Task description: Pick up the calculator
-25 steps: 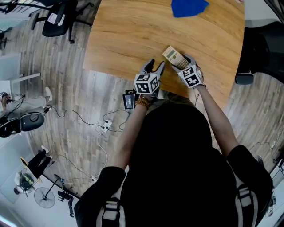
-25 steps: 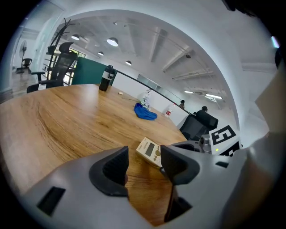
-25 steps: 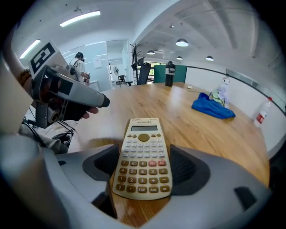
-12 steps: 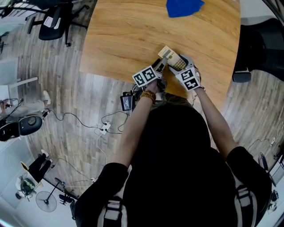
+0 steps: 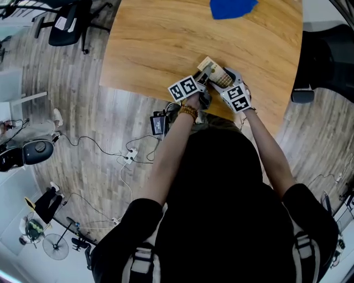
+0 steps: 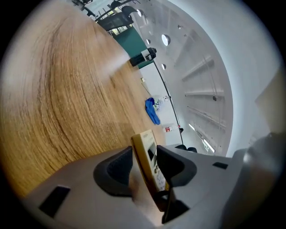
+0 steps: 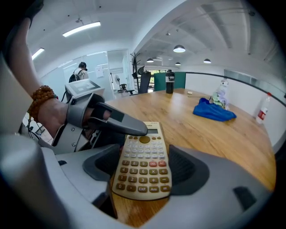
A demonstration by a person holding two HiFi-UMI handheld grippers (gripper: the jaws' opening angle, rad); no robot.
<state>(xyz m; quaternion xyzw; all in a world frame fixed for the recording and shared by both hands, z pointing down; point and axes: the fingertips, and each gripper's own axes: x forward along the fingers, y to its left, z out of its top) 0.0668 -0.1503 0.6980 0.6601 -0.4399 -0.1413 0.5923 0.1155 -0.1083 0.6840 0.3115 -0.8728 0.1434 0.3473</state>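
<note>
Where the calculator (image 7: pixel 143 161) was: by the near edge of the table (image 5: pixel 155 44), between both tools, seemingly tilted clear of the wood.
Right gripper (image 7: pixel 144 169): pinched its long sides with the keypad up, likely to carry the weight.
Left gripper (image 6: pixel 146 163): jaws had just been closing across the display end, one finger on the face and one beneath, pressing it, probably to steady the lift.
Containers: none showed on the table; only a blue cloth (image 5: pixel 232 8) lay near the far edge.
</note>
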